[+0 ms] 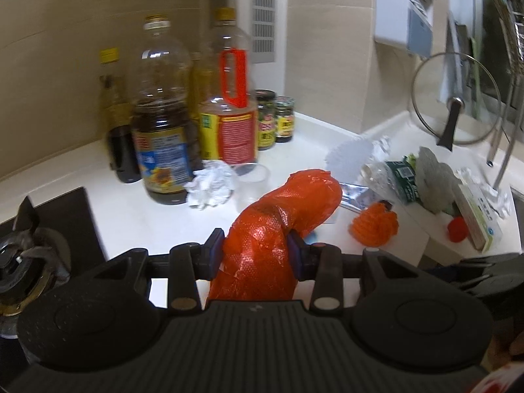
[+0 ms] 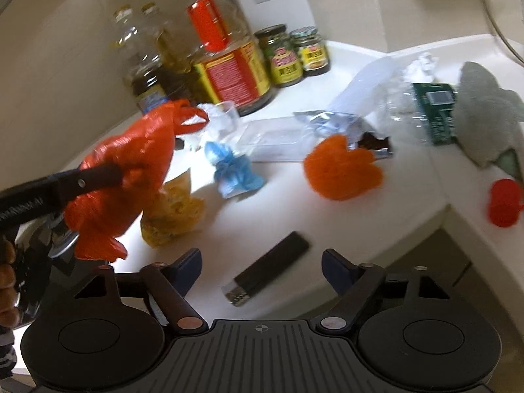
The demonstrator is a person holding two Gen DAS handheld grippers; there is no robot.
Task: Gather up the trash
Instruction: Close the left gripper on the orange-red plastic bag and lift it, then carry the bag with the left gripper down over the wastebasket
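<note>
Left tool [image 1: 257,250] pinching crumpled orange plastic bag [image 1: 278,226], light, soft, slippery, best gripped mid-bunch above white counter [image 2: 376,216]; right tool [image 2: 262,267] spread, empty, above black lighter [image 2: 267,273].

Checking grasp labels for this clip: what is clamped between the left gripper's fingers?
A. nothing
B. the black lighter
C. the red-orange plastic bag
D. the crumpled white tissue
C: the left gripper pinches the red-orange plastic bag between both pads, lifted off the counter.

Oil bottles [image 1: 163,114], sauce jars [image 2: 296,55]
</note>
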